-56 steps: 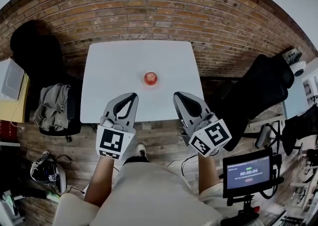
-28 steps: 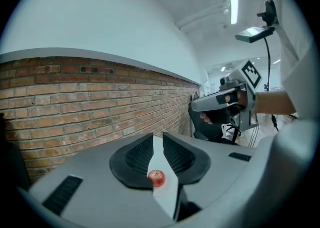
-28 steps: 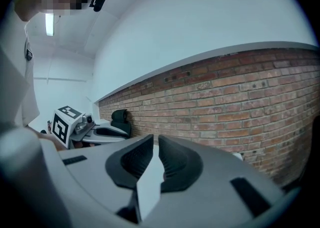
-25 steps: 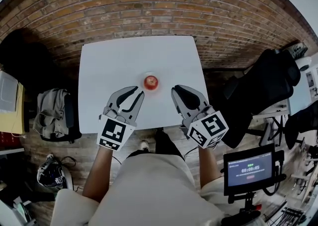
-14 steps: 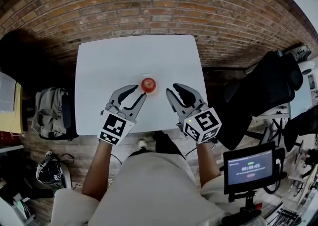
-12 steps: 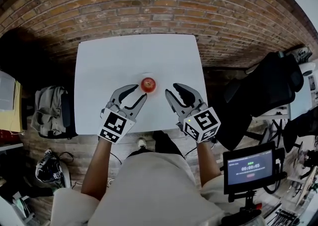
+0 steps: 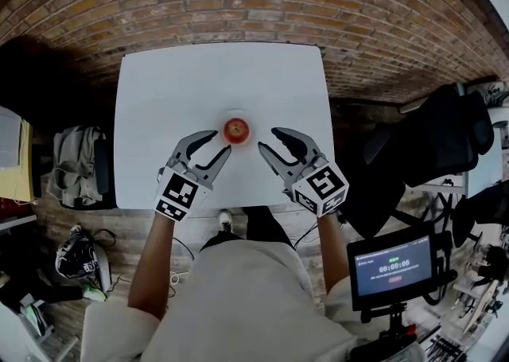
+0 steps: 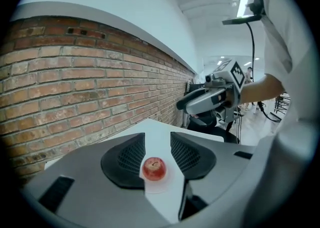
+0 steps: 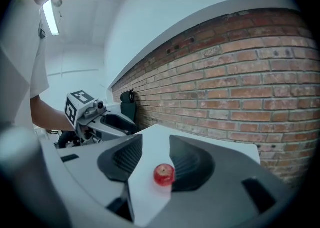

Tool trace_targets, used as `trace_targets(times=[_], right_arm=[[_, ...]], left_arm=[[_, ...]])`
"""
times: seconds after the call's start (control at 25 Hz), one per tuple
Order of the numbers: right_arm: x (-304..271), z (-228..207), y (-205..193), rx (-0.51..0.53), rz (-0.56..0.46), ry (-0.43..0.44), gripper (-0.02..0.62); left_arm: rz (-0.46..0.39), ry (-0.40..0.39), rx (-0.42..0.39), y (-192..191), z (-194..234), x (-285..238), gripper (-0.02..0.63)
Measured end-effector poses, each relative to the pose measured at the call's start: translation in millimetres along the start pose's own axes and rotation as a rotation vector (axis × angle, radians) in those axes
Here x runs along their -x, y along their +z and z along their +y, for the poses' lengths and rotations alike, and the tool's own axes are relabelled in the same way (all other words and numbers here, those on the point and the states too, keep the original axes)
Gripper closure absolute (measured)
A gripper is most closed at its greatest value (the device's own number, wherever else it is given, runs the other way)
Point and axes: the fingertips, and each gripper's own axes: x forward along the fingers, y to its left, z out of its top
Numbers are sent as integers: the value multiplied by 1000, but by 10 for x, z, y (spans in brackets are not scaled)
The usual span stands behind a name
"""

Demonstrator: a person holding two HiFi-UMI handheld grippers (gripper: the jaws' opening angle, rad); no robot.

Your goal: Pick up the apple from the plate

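Red apple [image 7: 236,129] resting on a white plate [image 8: 158,186], mid-desk [image 7: 199,82]. Left gripper [image 7: 221,142] and right gripper [image 7: 268,139] flank it, just beside it but not touching. Both pairs of fingers are partly spread and opening, holding nothing.

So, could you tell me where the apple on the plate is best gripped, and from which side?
Probably across its round middle, pads on opposite flanks, since the apple sits upright, stem dimple up, on the plate. Come in low from the near side; the left gripper, jaws opening and empty, lines up with it.
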Motion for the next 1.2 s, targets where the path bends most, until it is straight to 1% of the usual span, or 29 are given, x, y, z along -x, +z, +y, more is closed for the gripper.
trace_targets(times=[0.08, 0.24, 0.32, 0.48, 0.64, 0.8, 0.92, 0.96, 1.16, 1.2], right_arm=[[-51, -33, -24, 8, 8, 5, 436], [-138, -61, -124, 20, 34, 39, 428], [-183, -135, -220, 21, 50, 59, 416], [-282, -220, -371, 38, 67, 91, 387], [-362, -231, -521, 46, 98, 132, 376], [-432, -232, -663, 64, 137, 177, 376], [-495, -254, -739, 82, 159, 196, 372], [-512, -265, -773, 86, 170, 200, 360], [-590, -293, -968, 122, 237, 224, 355], [-612, -305, -1000, 128, 247, 232, 347]], left_arm=[[16, 2, 5, -48, 28, -33, 462], [35, 10, 8, -126, 46, -95, 436], [46, -5, 10, -184, 36, -194, 436], [94, -33, -22, -370, 21, -321, 436], [112, -57, 20, -528, 28, -385, 413], [140, -90, 22, -651, 20, -452, 397], [144, -86, 28, -706, 73, -492, 391], [145, -83, 31, -725, 88, -509, 391], [175, -91, 32, -856, 104, -608, 391], [179, -94, 35, -884, 110, -642, 391]])
